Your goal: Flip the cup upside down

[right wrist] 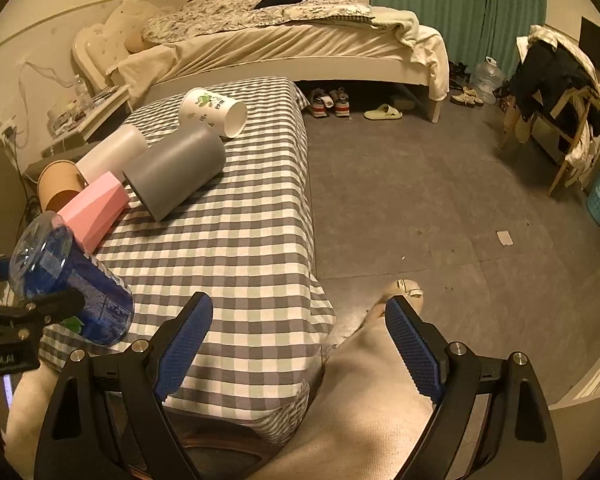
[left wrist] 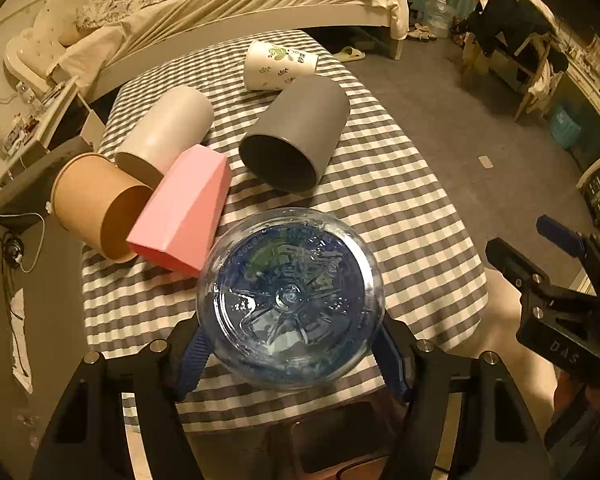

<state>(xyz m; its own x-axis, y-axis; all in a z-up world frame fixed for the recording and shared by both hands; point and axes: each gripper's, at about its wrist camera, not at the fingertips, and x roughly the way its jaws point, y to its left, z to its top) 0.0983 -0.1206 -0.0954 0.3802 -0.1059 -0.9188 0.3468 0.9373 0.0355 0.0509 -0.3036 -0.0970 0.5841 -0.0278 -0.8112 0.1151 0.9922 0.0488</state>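
The left gripper (left wrist: 290, 354) is clamped around a clear blue-labelled bottle (left wrist: 290, 300), held near the table's (right wrist: 236, 240) front edge with its base facing the left camera. The right gripper (right wrist: 298, 346) is spread wide with nothing in it – held off the front right corner, over a person's leg (right wrist: 364, 392). Five cups are lying on their sides along the left edge: brown (left wrist: 96, 206), pink (left wrist: 182, 210), white (left wrist: 166, 134), grey (left wrist: 296, 132), and a printed one (left wrist: 278, 65) at the far end.

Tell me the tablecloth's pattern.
The tablecloth is a grey-and-white check with pale green squares, clearest in the right wrist view.
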